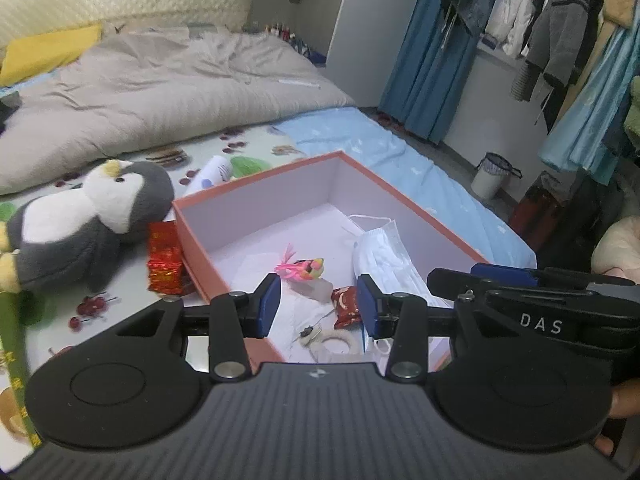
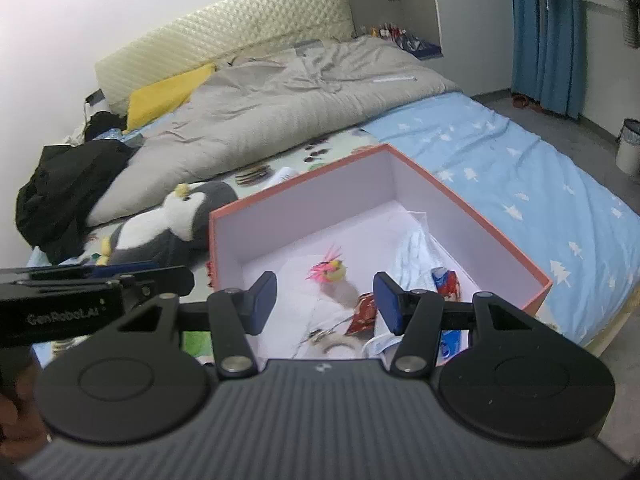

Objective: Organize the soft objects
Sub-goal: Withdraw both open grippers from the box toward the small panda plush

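Both grippers are hovering side by side above the near end of the orange box (image 1: pixel 256 190), the left gripper (image 1: pixel 318 306) and the right gripper (image 2: pixel 325 306) each standing part-open with nothing between the pads. Several small things are already lying inside: a pink toy (image 1: pixel 304 268), a face mask (image 1: pixel 386 258), red packets (image 1: pixel 346 306). The penguin plush (image 1: pixel 88 220) is still lying on the bed left of the box, apparently next to go.

White letters "DAS" stand on the black right gripper (image 1: pixel 480 276); "GenRoboLAI" stands on the black left gripper (image 2: pixel 132 276).
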Action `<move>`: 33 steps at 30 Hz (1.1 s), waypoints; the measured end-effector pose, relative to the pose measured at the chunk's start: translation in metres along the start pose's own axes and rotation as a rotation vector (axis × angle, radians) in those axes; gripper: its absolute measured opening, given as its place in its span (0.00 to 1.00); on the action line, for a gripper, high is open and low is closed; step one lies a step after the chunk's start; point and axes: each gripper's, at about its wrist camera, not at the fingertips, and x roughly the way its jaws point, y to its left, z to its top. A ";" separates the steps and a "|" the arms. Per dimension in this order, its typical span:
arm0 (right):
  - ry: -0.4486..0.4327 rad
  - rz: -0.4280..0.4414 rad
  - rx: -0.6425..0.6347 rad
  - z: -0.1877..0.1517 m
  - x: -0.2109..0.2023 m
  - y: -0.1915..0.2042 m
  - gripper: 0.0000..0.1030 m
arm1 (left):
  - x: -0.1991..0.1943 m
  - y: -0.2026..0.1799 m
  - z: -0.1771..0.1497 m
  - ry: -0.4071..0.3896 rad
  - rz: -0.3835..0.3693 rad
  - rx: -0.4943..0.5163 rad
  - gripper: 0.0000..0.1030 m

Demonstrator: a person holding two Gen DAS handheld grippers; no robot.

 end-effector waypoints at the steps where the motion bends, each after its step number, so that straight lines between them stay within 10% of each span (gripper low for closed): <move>1: -0.008 0.002 -0.006 -0.002 -0.005 0.004 0.55 | -0.008 0.002 -0.004 -0.007 -0.001 -0.005 0.46; 14: -0.027 0.047 -0.043 -0.045 -0.045 0.047 0.55 | -0.083 0.027 -0.061 -0.064 0.026 -0.069 0.46; 33: 0.038 0.143 -0.166 -0.097 -0.019 0.088 0.55 | -0.084 0.091 -0.136 -0.015 0.166 -0.198 0.46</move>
